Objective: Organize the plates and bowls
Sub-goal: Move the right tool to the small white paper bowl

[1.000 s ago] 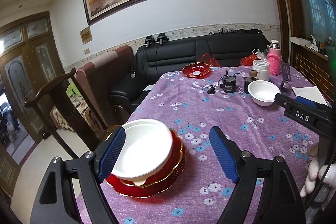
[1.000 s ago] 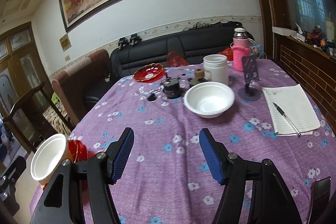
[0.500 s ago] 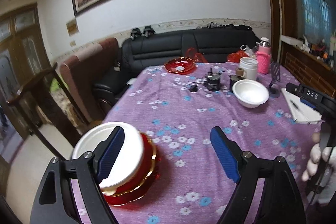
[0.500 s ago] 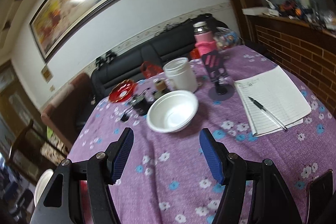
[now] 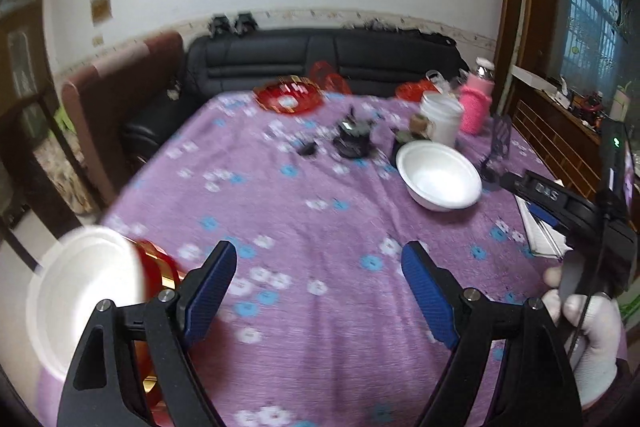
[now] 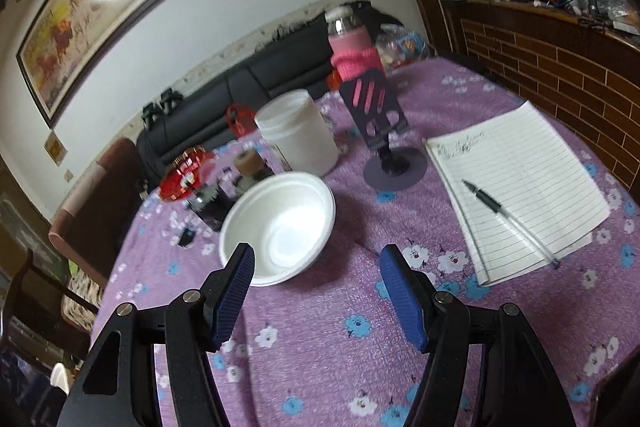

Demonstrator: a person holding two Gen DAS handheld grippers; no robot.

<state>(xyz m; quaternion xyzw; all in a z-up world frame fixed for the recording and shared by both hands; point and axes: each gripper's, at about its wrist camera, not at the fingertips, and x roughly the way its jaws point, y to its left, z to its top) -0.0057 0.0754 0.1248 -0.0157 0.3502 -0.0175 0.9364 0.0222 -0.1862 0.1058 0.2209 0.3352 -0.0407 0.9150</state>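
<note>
Stacking is looking partly done from the left wrist view: we are seeing a white plate (image 5: 80,291) sitting on red gold-rimmed plates (image 5: 158,267) at the near left edge of the surface (image 5: 304,223), partly behind the left finger and outside the gap. We are holding the left gripper (image 5: 318,287) with its fingers spread wide and nothing between them, only purple flowered cloth. A white bowl (image 5: 440,175) is standing well apart on the far right, and a red dish (image 5: 290,99) is lying alone at the far edge, so we are judging that both are waiting to be gathered. A gloved hand (image 5: 588,339) is gripping the right gripper's handle at the right edge. From the right wrist view, we are pointing the right gripper (image 6: 316,287) at the white bowl (image 6: 280,227), which is sitting just ahead of the left fingertip; the fingers are standing apart, touching nothing and carrying nothing. Around the bowl, things are crowding in: a white jar (image 6: 296,135) just behind it, a dark cup (image 6: 208,207) and a small roll (image 6: 246,163) to its left, a black phone stand (image 6: 384,131) to its right, with a pink-sleeved bottle (image 6: 354,51) behind that. An open notebook (image 6: 520,187) with a pen (image 6: 504,215) is lying further right, clear of the approach. We are reckoning the jar and cup are leaving little room behind the bowl.
</note>
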